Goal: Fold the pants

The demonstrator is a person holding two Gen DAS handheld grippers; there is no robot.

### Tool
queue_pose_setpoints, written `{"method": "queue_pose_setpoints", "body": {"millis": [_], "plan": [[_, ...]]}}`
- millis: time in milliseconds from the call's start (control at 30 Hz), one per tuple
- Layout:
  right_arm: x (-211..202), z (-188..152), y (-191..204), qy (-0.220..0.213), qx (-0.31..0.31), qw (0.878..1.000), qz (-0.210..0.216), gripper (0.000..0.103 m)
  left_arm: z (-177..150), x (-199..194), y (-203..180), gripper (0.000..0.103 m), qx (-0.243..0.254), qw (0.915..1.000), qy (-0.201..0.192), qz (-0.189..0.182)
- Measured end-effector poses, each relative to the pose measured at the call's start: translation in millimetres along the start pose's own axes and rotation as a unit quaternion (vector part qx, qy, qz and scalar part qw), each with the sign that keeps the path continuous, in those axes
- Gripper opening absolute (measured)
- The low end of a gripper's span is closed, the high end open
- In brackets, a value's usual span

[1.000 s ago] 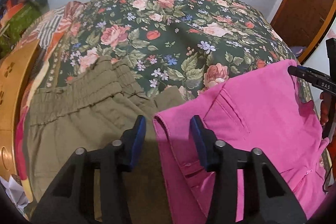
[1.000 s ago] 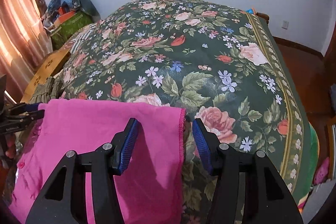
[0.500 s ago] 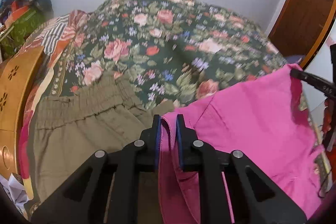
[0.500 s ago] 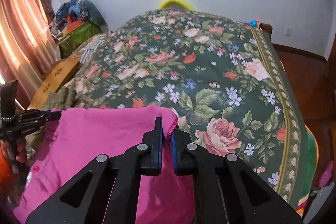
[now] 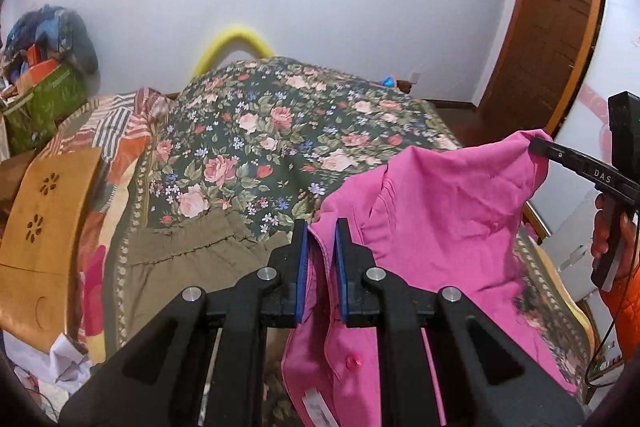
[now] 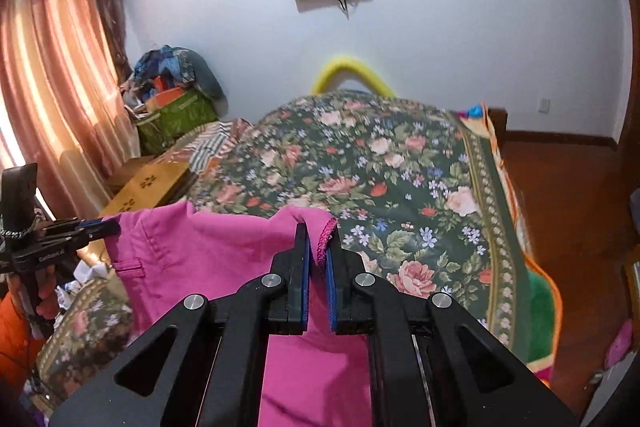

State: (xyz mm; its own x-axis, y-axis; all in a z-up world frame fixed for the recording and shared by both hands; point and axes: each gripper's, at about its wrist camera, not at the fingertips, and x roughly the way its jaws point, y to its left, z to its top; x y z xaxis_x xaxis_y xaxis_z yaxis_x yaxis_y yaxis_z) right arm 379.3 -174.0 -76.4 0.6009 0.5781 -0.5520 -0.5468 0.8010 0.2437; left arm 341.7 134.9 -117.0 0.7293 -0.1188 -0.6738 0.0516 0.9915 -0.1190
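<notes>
The pink pants point(image 5: 440, 227) hang stretched in the air between my two grippers, above the near end of the bed. My left gripper point(image 5: 321, 233) is shut on the waistband edge, near the button. My right gripper point(image 6: 318, 243) is shut on the hem corner of the pants point(image 6: 208, 259). The right gripper also shows in the left wrist view point(image 5: 538, 147) at the far right, and the left gripper shows in the right wrist view point(image 6: 108, 227) at the far left.
The bed has a dark floral cover point(image 5: 280, 131). Olive-green pants point(image 5: 180, 267) lie on its near left part. A wooden box point(image 5: 44, 227) stands to the left. A green box with clutter point(image 6: 176, 115), a curtain point(image 6: 52, 99) and a door point(image 5: 552, 39) surround the bed.
Both grippers went from open to shut on the pink pants, then lifted them off the bed; the views tilted up toward the wall.
</notes>
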Motion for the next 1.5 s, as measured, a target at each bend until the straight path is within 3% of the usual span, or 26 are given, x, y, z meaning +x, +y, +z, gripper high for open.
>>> {"method": "queue_pose_setpoints", "body": {"millis": [367,567,1133,1500], "plan": [[-83.3,-28.0,43.6,-0.012,-0.026,1.000,-0.005,0.006,-43.9,-72.9,-27.1,0.012,0.021,0.9998,0.000,-0.005],[-113.4,-56.0,52.3,-0.006,-0.002,1.000,0.008,0.006,-76.8,-97.0,-34.7,0.012,0.020,0.9997,0.011,-0.008],[-157.4,-162.3,68.3,0.035,0.042,0.998,0.031,0.006,-179.0,-136.0,-56.4,0.011,0.027,0.9988,0.041,-0.010],[-162.0,-211.7,67.4,0.062,0.066,0.996,0.022,0.006,-219.4,-133.7,-54.3,0.010,0.022,0.9975,0.067,-0.008]]}}
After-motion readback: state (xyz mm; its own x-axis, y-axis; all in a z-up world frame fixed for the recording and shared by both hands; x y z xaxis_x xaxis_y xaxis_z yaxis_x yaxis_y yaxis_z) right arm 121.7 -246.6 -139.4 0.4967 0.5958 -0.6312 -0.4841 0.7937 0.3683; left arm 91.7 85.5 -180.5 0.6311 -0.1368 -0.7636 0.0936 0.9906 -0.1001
